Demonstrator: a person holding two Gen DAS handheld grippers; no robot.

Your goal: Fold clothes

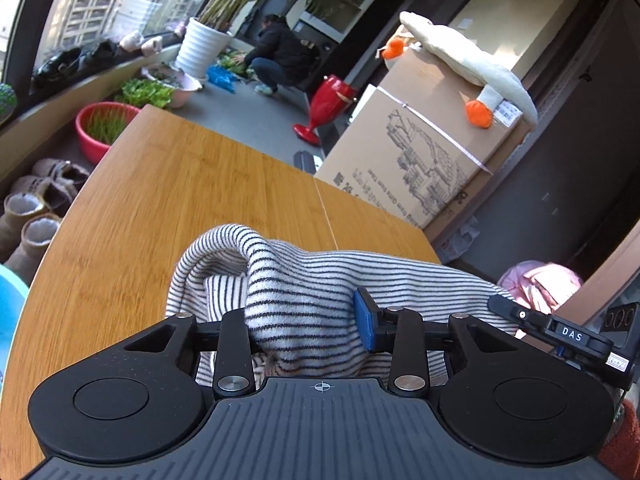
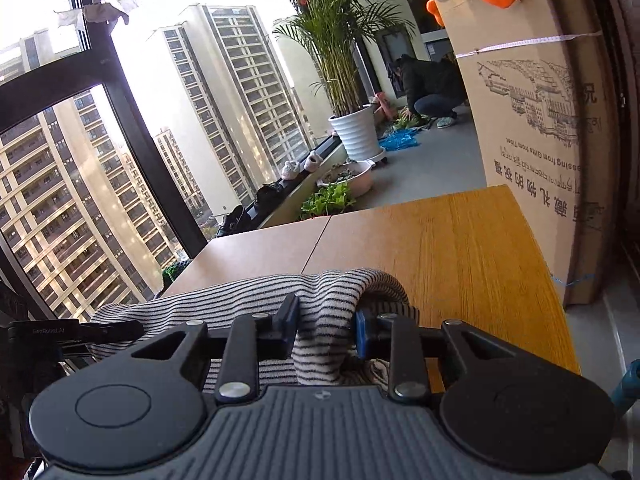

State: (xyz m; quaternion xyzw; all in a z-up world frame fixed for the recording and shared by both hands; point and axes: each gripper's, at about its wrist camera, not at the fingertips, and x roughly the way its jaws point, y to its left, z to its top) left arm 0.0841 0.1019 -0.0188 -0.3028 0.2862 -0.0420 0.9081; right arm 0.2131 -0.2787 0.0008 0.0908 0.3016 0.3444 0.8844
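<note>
A white garment with thin black stripes (image 1: 304,280) is bunched between my two grippers, held up over the near edge of a wooden table (image 1: 180,184). My left gripper (image 1: 308,320) is shut on a thick fold of it; its blue right pad (image 1: 366,320) shows and the left finger is buried in cloth. My right gripper (image 2: 326,330) is shut on another fold of the same garment (image 2: 248,292), with cloth pinched between its blue pads. The right gripper's black body (image 1: 560,332) shows at the right of the left wrist view.
A large printed cardboard box (image 1: 420,160) with a plush goose (image 1: 460,52) on top stands beyond the table's far right. A red basin (image 1: 100,128), boots (image 1: 32,220) and plants lie on the floor to the left. A person (image 1: 276,56) crouches far back. Windows (image 2: 100,160) run along the left.
</note>
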